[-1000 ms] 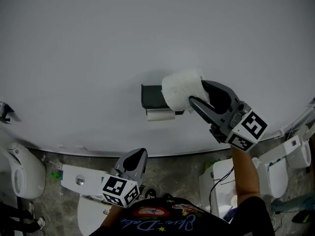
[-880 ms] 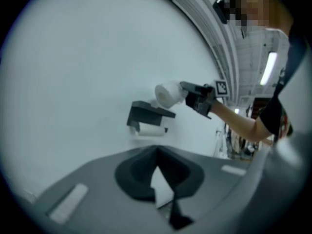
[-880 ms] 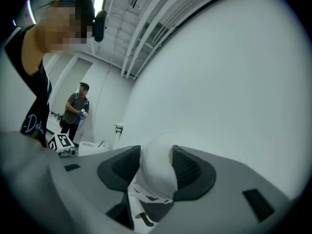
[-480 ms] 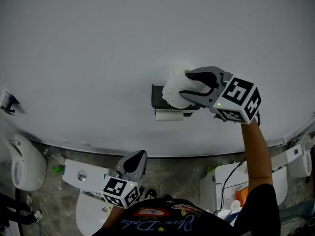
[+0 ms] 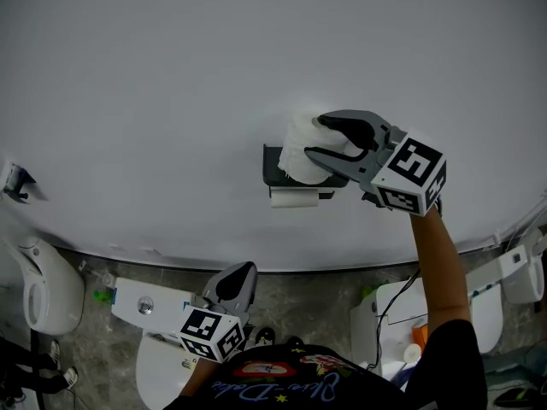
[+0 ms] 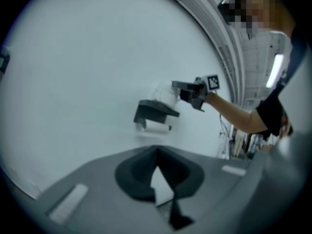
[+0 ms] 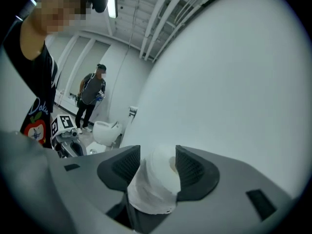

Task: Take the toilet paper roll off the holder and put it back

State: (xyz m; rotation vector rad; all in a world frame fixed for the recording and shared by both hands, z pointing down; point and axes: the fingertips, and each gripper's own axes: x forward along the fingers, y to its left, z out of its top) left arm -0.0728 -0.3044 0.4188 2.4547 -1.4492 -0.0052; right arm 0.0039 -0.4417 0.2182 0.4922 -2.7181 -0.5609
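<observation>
Roll (image 5: 297,148) of toilet paper is between the jaws of the right gripper (image 5: 318,137). The jaws stand wide, and the two ribbed pads press on the opposite sides of the roll, so the grip is closed on it. In the right gripper view the roll points away from the camera toward the wall (image 5: 171,75), and its outer paper looks loose and wrinkled.

The gripper has the roll just over the top of the dark holder (image 5: 275,167), at the right end of it. Whether the roll touches the holder's top cannot be told. The holder is fixed on the white wall. A second roll (image 5: 293,198) hangs under the holder, along its lower edge.

The left gripper (image 5: 242,272) is low, well apart from the holder, above a white toilet (image 5: 158,374) and a grey stone floor (image 5: 308,301). Its jaws are together at the tips and nothing is between them. It points toward the wall, and in its own view the holder and the right gripper are seen ahead.

In the right gripper view a person (image 7: 91,94) stands far off along the wall.
</observation>
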